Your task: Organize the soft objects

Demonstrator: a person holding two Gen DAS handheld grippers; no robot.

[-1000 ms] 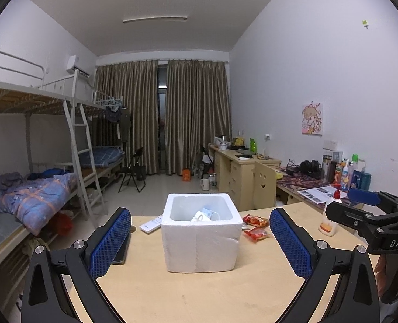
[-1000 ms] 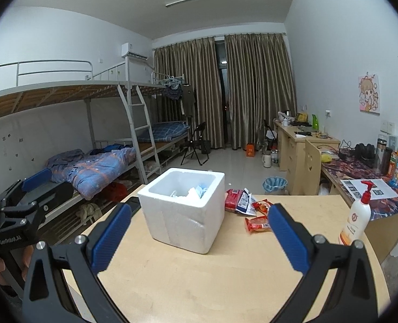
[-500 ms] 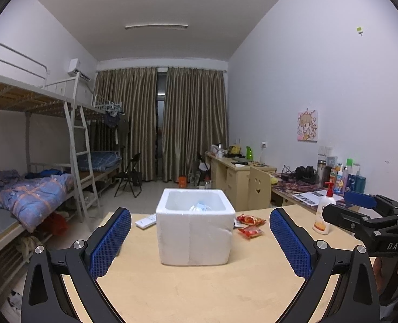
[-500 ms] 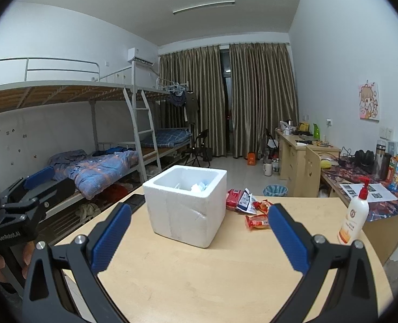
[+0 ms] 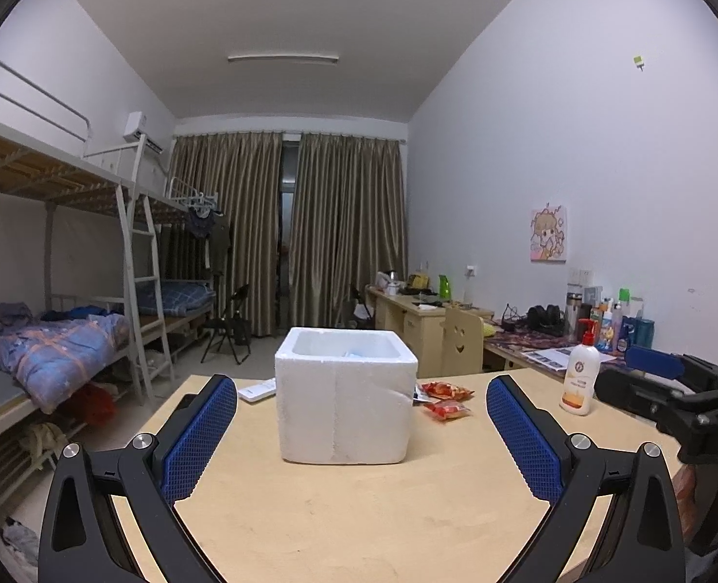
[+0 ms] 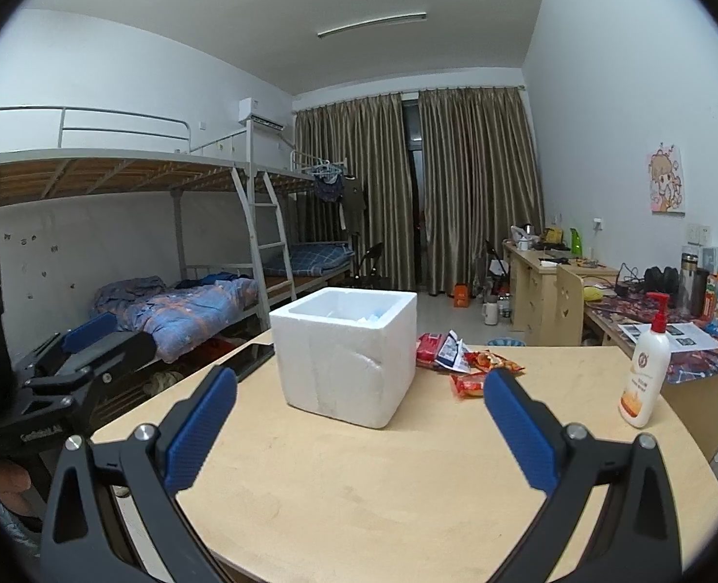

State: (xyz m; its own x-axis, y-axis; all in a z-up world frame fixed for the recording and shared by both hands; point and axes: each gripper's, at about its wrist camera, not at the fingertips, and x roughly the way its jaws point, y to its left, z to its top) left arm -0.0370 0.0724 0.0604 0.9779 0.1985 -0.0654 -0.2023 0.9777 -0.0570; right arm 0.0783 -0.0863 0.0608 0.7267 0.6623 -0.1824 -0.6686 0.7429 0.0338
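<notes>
Both held spread wide and empty above the wooden table (image 5: pixel 359 510): left gripper (image 5: pixel 361 432), right gripper (image 6: pixel 359 425). Red snack packets (image 6: pixel 480 371) lying just right of the foam box (image 6: pixel 346 359); probably light, crinkly, slippery, best pinched at a sealed edge. Dark phone (image 6: pixel 249 361) plain only from the right wrist; white remote (image 5: pixel 257 390) only from the left.

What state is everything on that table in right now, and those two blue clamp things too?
Left gripper: open, empty.
Right gripper: open, empty.
Foam box: upright, lidless, something pale inside.
Lotion bottle: upright, pump on.
Snack packets: lying loose beside the box.
Phone: flat, screen dark.
</notes>
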